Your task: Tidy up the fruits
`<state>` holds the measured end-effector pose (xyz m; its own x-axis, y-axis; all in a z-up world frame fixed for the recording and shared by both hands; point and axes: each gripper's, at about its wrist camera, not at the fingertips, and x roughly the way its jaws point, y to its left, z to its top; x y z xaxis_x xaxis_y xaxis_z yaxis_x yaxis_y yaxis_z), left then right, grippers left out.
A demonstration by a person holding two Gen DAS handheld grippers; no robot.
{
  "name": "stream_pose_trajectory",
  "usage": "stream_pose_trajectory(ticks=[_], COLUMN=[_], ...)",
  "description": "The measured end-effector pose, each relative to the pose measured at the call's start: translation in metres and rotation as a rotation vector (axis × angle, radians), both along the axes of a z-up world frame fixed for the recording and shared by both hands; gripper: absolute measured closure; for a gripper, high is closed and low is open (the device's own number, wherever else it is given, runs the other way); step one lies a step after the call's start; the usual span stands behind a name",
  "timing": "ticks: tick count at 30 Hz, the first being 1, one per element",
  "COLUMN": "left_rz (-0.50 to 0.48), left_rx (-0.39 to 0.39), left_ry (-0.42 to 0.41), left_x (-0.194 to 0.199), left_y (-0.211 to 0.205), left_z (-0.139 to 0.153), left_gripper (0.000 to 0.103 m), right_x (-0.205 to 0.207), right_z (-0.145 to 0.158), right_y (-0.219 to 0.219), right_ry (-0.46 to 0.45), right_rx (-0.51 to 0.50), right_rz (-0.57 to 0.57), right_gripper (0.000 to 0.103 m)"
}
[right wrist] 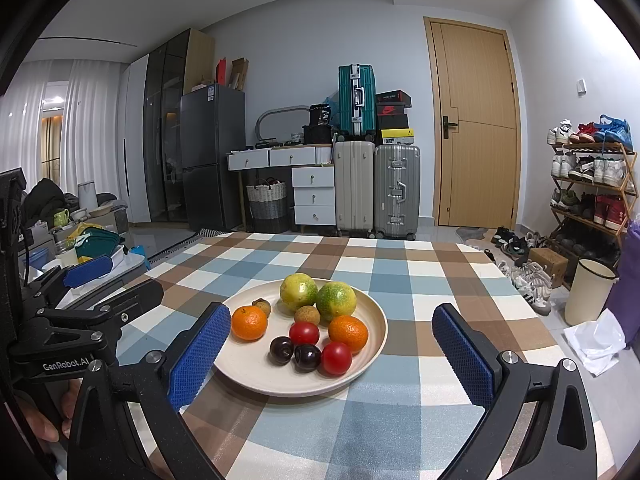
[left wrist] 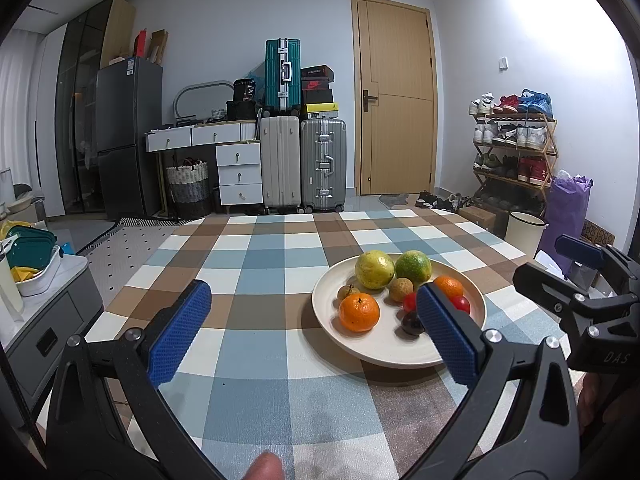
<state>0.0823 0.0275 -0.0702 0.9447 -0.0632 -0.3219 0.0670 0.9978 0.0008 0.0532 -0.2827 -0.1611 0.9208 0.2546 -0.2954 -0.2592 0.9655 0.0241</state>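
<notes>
I am holding two hand-held grippers over the checked blue, brown and white tabletop (right wrist: 400,280), and both are hanging a little above the cloth with nothing in them. My left hand-held gripper (left wrist: 316,328) is standing wide apart, and my right hand-held gripper (right wrist: 332,354) is standing wide apart too. All the fruit is sitting together in the round cream plate (right wrist: 372,344), which is resting near the middle of the tabletop. In it I am seeing a yellow-green round citrus (right wrist: 298,292) touching a green round citrus (right wrist: 336,300) at the back, a small orange tangerine (right wrist: 249,322) on the left, a second orange tangerine (right wrist: 348,332) on the right, two little brown rough-skinned fruits (right wrist: 307,315), two small red tomatoes (right wrist: 304,333) and two dark shiny cherries (right wrist: 282,350) at the front. No fruit is lying loose on the cloth. This could be fruit already gathered onto the plate, or a mixed pile waiting to be sorted, and I cannot tell which. I am not choosing a move, since either one fits. On the left hand-held gripper's body, seen from the right wrist, I am reading "GenRobot.AI". On the right one, seen from the left wrist, I am reading only "DAS". A dark box far back is showing a big number that is too small for me to read surely.
</notes>
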Motion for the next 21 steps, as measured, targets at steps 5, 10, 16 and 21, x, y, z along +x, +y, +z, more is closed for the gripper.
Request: stream_pose_trajectory(ticks=[5, 10, 16, 21], left_rz=[0.007, 0.007, 0.006, 0.006], left_rx=[-0.002, 0.0, 0.0, 0.0], left_ry=[-0.002, -0.001, -0.002, -0.002], left_x=[-0.0009, -0.0011, -0.001, -0.0016], left_y=[0.001, 0.0011, 0.0011, 0.0014], left_z=[0.0, 0.0001, 0.0001, -0.0003], left_gripper=[0.001, 0.001, 0.001, 0.001], right_x=[0.0001, 0.0005, 0.0006, 0.0006], right_z=[0.0, 0.0, 0.0, -0.0001], right_y=[-0.0004, -0.0001, -0.0001, 0.0001], right_ry=[0.0, 0.001, 0.001, 0.001], right_rx=[0.0, 0.0, 0.001, 0.001], right_rz=[0.0, 0.002, 0.002, 0.002], right_gripper=[0.0, 0.0, 0.0, 0.0])
